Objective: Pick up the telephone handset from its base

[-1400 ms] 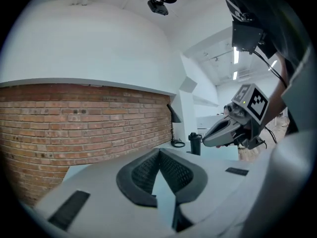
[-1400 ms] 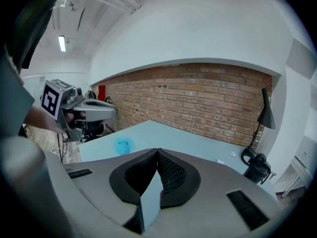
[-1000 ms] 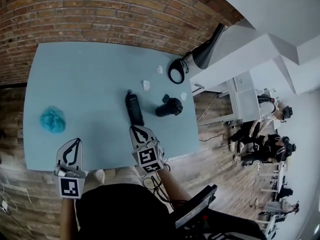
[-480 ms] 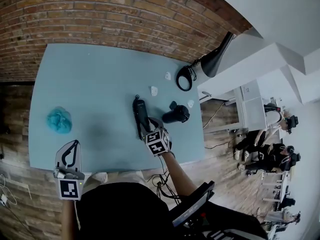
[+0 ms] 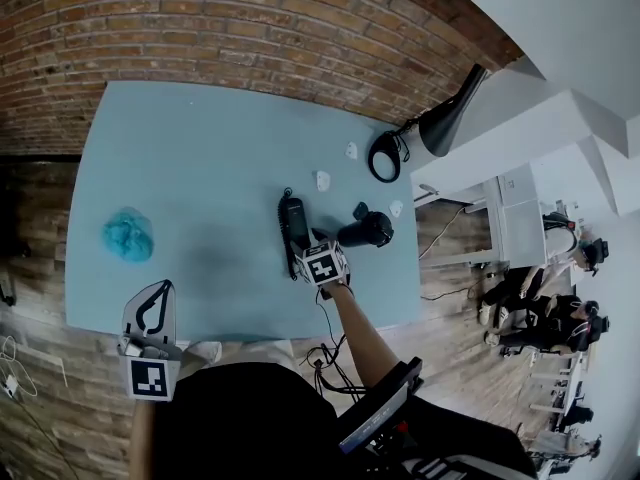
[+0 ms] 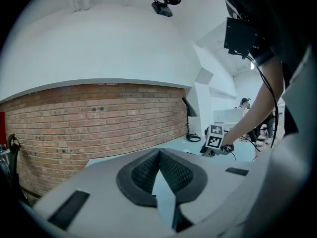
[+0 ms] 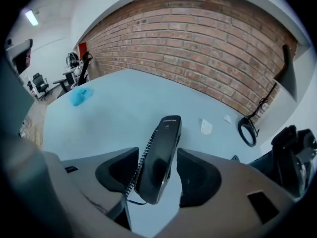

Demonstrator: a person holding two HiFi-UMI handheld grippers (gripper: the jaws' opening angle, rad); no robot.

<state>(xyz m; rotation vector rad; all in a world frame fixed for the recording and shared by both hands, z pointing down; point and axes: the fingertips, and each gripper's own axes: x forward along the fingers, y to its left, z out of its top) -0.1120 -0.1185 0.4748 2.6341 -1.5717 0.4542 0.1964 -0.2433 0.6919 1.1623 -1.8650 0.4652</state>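
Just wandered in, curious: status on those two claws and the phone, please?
Right gripper open, jaws just opened, straddling the handset, not yet clamped. Left gripper shut, empty. Handset not yet lifted. Nothing blocking it.

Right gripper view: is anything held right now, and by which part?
Nothing is held yet. The right gripper's jaws have just been opening and stand either side of the telephone handset's near half, not pressing on it.

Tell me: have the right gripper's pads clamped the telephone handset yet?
No: the right gripper has just been opening its jaws, which straddle the telephone handset with a clear gap beside the right-hand pad.
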